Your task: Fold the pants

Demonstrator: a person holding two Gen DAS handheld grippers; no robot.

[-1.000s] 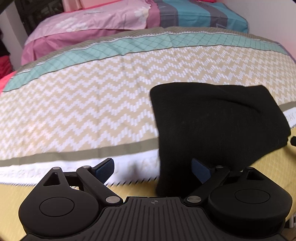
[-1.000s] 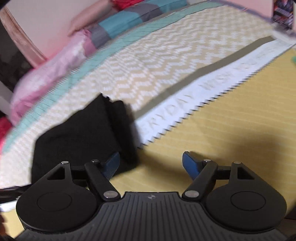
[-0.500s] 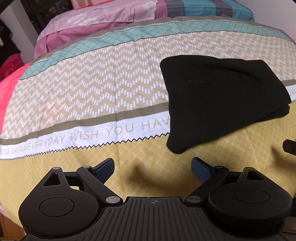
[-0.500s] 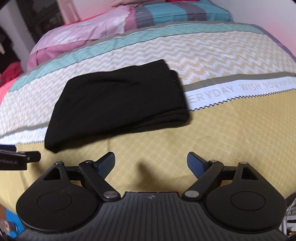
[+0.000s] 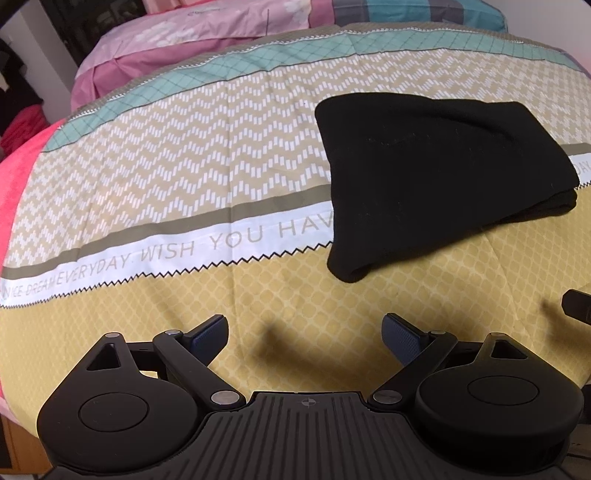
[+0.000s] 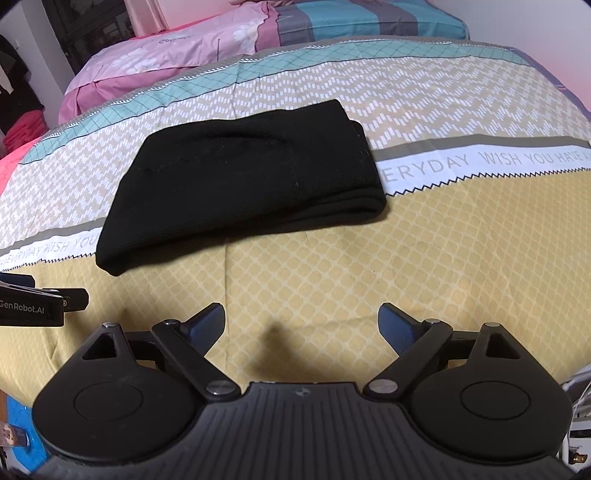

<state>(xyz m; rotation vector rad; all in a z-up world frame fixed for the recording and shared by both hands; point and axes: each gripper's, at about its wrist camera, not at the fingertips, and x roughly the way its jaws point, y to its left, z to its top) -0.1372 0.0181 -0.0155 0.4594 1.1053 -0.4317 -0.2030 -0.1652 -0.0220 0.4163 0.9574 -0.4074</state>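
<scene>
On the far left, a pink blanket (image 5: 18, 177) hung at the edge of the bed. The left gripper (image 5: 304, 334) was low over the yellow part of the bedspread (image 5: 258, 295), and its two blue-tipped fingers (image 5: 210, 330) were spread wide apart with nothing between them. It touched no cloth. A white band of words (image 5: 166, 254) ran across the bedspread, with a zigzag tan part above it and a green stripe above that. Pink pillows (image 5: 207, 33) lay at the head of the bed, and a blue striped one was to their right. To the right of the left gripper, the black pants (image 5: 436, 177) lay folded into a flat, thick bundle on the bed. They sat over the white band, partly on the tan part and partly on the yellow part. In the right wrist view, the same pants (image 6: 240, 184) were up ahead and a little to the left, well apart from the right gripper (image 6: 303, 326). The right gripper was also wide open and held nothing. It was over the yellow part of the bedspread (image 6: 443, 277), near the bed's front edge. The two grippers were side by side.
</scene>
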